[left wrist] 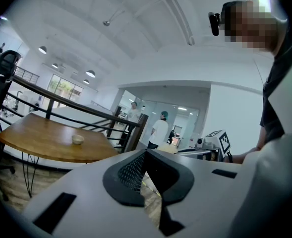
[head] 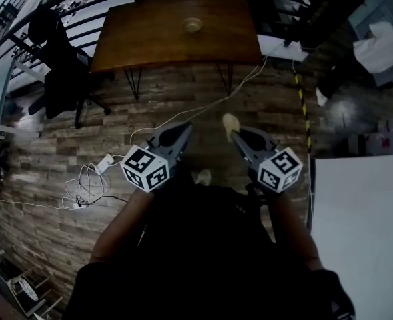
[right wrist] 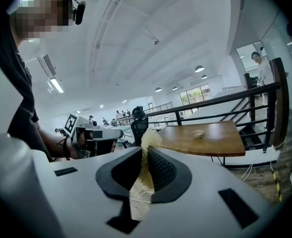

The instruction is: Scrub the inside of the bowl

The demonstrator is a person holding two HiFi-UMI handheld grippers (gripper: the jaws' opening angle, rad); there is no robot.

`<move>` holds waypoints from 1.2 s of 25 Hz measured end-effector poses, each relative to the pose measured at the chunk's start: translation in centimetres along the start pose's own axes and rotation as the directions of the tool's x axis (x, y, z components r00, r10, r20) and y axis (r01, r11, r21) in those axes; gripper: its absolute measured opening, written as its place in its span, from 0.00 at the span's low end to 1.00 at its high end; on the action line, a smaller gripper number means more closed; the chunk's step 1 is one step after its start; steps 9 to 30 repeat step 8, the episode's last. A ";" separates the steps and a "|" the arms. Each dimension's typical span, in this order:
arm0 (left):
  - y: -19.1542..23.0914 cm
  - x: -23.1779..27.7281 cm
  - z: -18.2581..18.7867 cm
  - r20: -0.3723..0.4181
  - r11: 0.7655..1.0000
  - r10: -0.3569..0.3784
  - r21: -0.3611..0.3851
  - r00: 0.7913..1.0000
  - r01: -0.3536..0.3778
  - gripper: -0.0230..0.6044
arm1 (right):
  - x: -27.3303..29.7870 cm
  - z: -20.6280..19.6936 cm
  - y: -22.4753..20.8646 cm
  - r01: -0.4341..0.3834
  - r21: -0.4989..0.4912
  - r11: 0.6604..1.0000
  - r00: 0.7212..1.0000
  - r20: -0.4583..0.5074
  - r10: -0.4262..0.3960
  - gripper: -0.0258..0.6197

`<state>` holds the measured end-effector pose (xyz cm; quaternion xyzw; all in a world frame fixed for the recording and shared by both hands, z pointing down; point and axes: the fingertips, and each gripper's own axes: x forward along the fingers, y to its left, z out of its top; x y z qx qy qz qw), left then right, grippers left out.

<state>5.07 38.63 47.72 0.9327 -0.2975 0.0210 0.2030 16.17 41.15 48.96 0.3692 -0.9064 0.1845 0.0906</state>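
Grey left tool (head: 181,133), jaws pressed together with nothing between them, points toward twelve o'clock. Up there, well apart from both tools, the small bowl (head: 193,25) sits on the wooden bench (head: 143,42); the right tool (head: 239,136) clamps a pale yellowish scrub pad (head: 230,121) that pokes beyond its jaws.

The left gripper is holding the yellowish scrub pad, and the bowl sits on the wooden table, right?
No: the right gripper holds the yellowish scrub pad, as the right gripper view shows; the left gripper is shut and empty. The bowl does sit on the wooden table.
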 end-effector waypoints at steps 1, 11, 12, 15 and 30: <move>-0.1 -0.2 -0.2 0.001 1.000 -0.001 0.000 1.000 0.001 0.03 | -0.1 -0.2 0.1 0.002 -0.001 1.000 1.000 0.001 -0.002 0.11; -0.8 -0.2 0.2 0.003 1.000 -0.006 -0.006 1.000 0.006 0.03 | -0.9 0.3 0.3 0.013 -0.010 1.000 1.000 0.007 -0.013 0.11; -0.8 -0.2 0.2 0.003 1.000 -0.006 -0.006 1.000 0.006 0.03 | -0.9 0.3 0.3 0.013 -0.010 1.000 1.000 0.007 -0.013 0.11; -0.8 -0.2 0.2 0.003 1.000 -0.006 -0.006 1.000 0.006 0.03 | -0.9 0.3 0.3 0.013 -0.010 1.000 1.000 0.007 -0.013 0.11; -0.8 -0.2 0.2 0.003 1.000 -0.006 -0.006 1.000 0.006 0.03 | -0.9 0.3 0.3 0.013 -0.010 1.000 1.000 0.007 -0.013 0.11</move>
